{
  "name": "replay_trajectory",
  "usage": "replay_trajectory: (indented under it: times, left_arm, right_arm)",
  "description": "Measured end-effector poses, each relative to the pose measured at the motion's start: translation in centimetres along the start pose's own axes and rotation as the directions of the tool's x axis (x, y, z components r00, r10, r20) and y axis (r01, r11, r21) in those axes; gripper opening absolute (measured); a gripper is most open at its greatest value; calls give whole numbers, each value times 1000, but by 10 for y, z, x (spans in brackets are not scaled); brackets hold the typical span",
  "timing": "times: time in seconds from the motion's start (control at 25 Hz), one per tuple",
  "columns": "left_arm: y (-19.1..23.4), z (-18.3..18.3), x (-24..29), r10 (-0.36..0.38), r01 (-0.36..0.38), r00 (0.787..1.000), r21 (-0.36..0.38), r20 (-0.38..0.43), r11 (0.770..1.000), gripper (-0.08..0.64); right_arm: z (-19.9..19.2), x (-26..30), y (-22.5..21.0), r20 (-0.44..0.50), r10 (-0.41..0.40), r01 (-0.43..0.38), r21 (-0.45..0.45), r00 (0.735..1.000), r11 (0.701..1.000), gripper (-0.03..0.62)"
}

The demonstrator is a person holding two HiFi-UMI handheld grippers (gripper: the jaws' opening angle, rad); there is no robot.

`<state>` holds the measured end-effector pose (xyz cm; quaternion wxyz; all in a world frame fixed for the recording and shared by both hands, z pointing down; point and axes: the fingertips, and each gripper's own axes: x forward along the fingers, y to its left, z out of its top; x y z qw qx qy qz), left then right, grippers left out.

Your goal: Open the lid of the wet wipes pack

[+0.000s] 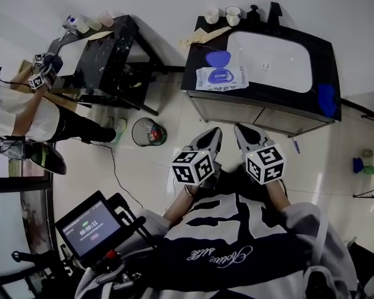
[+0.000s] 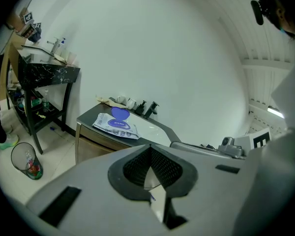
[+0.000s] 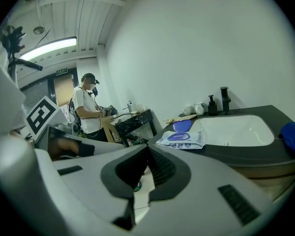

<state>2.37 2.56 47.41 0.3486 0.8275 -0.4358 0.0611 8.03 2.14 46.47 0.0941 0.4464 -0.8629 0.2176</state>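
Fingers (image 2: 135,168) of left gripper (image 1: 212,138) pressed together, empty, right gripper (image 1: 243,135) likewise, wet wipes pack (image 1: 223,79) with lid (image 1: 217,58) raised

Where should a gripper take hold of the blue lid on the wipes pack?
Probably the lid's free rounded rim, from above at its far end: it lies flipped open behind the pack, hinged at the pack's edge.

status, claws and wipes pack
Left claw and right claw shut, empty, short of the counter. Wet wipes pack beside the sink, blue lid up. Nothing blocking the pack.
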Motion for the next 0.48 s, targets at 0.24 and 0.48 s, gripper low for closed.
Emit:
replay_trajectory:
  times: [0.24, 0.48]
  left_arm:
    - [11, 14, -2, -15, 15, 1000, -8, -14, 1000, -2]
    - [24, 17, -5, -11, 10, 1000, -29, -14, 1000, -2]
  right_arm:
    - [10, 11, 5, -17, -18, 18, 1, 1000, 1000, -2]
    - [13, 20, 10, -16, -17, 16, -9, 1000, 1000, -2]
